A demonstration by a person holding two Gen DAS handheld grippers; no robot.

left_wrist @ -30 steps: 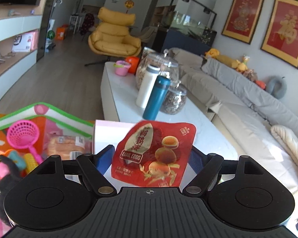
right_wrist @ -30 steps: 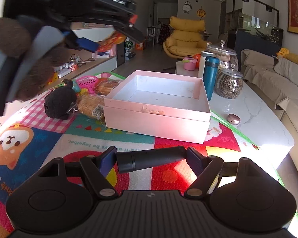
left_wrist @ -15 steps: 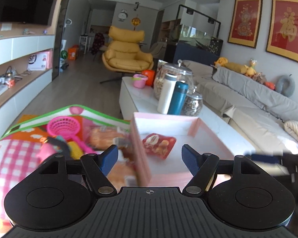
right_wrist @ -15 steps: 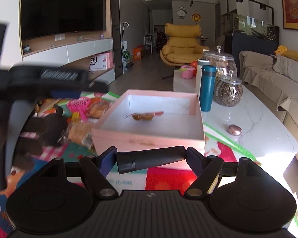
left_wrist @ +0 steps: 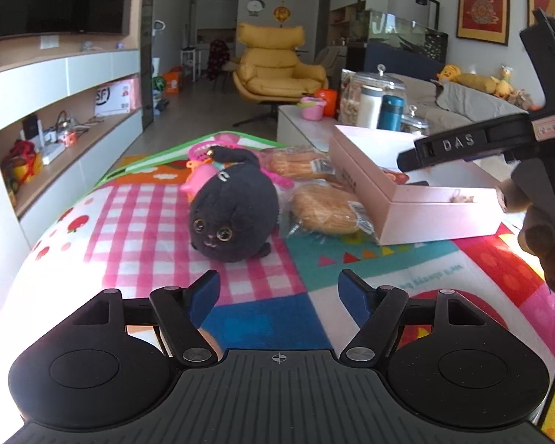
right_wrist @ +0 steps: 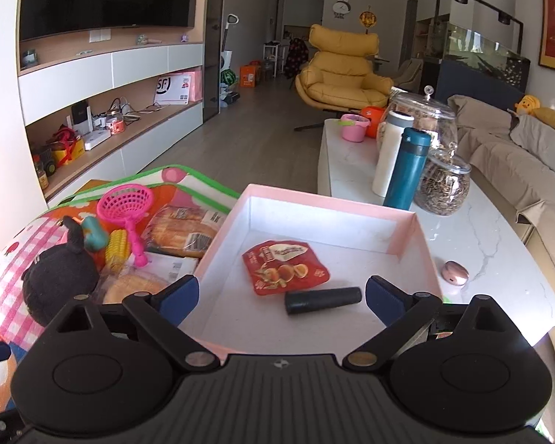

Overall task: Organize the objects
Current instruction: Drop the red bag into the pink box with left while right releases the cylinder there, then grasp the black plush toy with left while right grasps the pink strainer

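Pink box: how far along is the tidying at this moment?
Done: the pink box holds the red snack packet and the black cylinder. In hand: nothing; the left claw and right claw are both open and empty. Left on the mat: black plush cat, two wrapped breads, pink scoop, toy corn.

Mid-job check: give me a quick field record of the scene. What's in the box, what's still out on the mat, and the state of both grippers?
box: pink box, open top, on the table beside the play mat
in box: red snack packet; black cylinder lying on its side
on mat: black cat plush; two wrapped breads; pink toy scoop; toy corn
left gripper: open, empty, facing the plush
right gripper: open, empty, over the box
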